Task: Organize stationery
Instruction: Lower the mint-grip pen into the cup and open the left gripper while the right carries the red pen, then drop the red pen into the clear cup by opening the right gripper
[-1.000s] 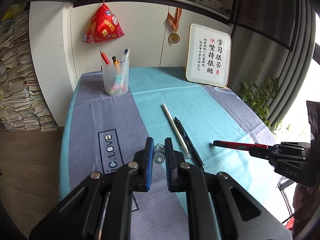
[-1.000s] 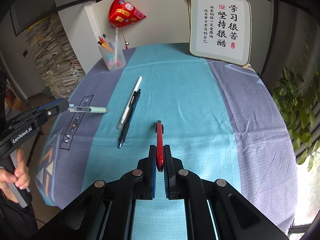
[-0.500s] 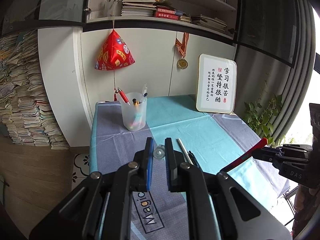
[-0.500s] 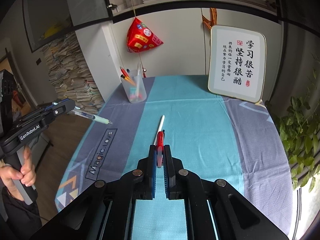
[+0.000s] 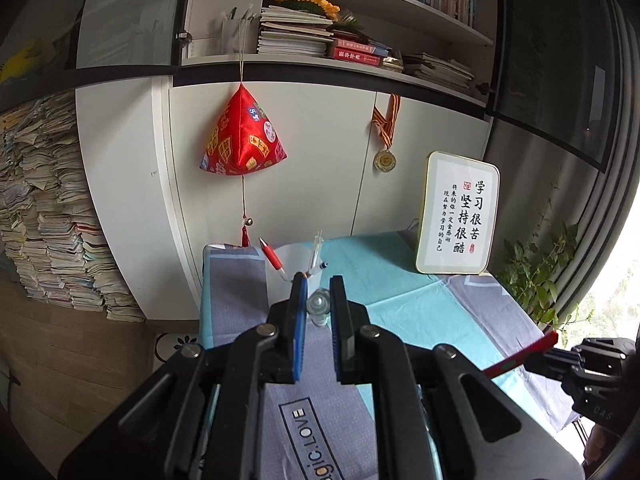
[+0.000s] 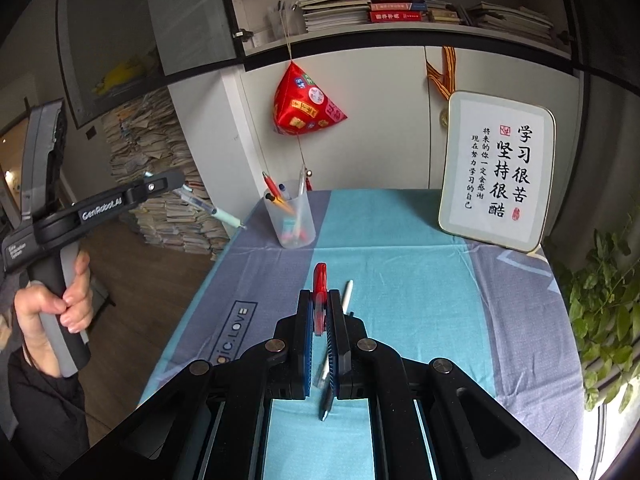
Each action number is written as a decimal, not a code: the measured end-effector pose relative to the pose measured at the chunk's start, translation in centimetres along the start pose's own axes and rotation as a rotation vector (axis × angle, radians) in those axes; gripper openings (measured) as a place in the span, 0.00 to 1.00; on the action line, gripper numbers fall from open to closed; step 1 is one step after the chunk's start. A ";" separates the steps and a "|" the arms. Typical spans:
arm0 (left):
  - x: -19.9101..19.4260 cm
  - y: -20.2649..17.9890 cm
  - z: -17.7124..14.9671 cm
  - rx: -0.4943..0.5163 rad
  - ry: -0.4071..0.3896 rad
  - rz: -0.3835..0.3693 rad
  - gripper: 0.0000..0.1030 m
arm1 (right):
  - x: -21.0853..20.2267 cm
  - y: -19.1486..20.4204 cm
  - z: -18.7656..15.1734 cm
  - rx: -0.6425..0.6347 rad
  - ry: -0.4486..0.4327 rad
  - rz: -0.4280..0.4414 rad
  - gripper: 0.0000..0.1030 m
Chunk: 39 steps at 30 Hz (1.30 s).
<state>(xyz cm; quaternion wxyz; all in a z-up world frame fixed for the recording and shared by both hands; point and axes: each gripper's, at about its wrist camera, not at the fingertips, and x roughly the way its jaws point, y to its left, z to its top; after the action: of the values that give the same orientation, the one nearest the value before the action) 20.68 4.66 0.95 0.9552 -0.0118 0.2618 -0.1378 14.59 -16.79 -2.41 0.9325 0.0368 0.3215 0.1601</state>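
Our right gripper [image 6: 319, 312] clamps a red pen [image 6: 319, 280]; our left gripper [image 6: 176, 184] grips a clear pen [image 6: 212, 210] beside the cup [image 6: 294, 220].

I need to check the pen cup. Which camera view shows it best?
The right wrist view: the clear pen cup stands whole on the table, its pens visible. In the left wrist view the left tongs hide most of the cup; only its top and pen ends show.
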 end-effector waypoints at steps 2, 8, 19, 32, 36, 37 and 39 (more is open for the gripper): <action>0.8 0.2 1.0 0.001 -0.003 0.021 0.08 | -0.1 0.1 0.0 -0.004 0.000 -0.011 0.07; 3.2 1.0 2.9 -0.013 0.009 0.058 0.08 | -1.2 -0.5 -0.3 0.004 -0.021 -0.029 0.07; 8.5 2.0 3.1 -0.047 0.055 0.105 0.08 | -1.5 -1.3 -0.4 0.013 -0.028 -0.045 0.07; 13.5 2.5 0.7 -0.050 0.146 0.114 0.08 | 0.4 -2.3 0.5 0.048 -0.016 -0.034 0.07; 15.1 2.2 -0.2 -0.041 0.183 0.117 0.09 | 0.7 -2.3 0.6 0.050 -0.013 -0.033 0.07; 15.5 2.3 -0.5 -0.043 0.195 0.113 0.09 | 0.8 -2.3 0.6 0.052 -0.014 -0.034 0.07; 16.0 2.3 -1.0 -0.036 0.190 0.123 0.09 | 0.9 -2.4 0.8 0.053 -0.019 -0.036 0.07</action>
<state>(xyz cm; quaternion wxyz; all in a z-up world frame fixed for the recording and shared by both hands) 33.93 2.61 -8.04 0.9324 0.0005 0.3538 -0.0746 16.39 -18.74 -2.68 0.9369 0.0574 0.3175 0.1345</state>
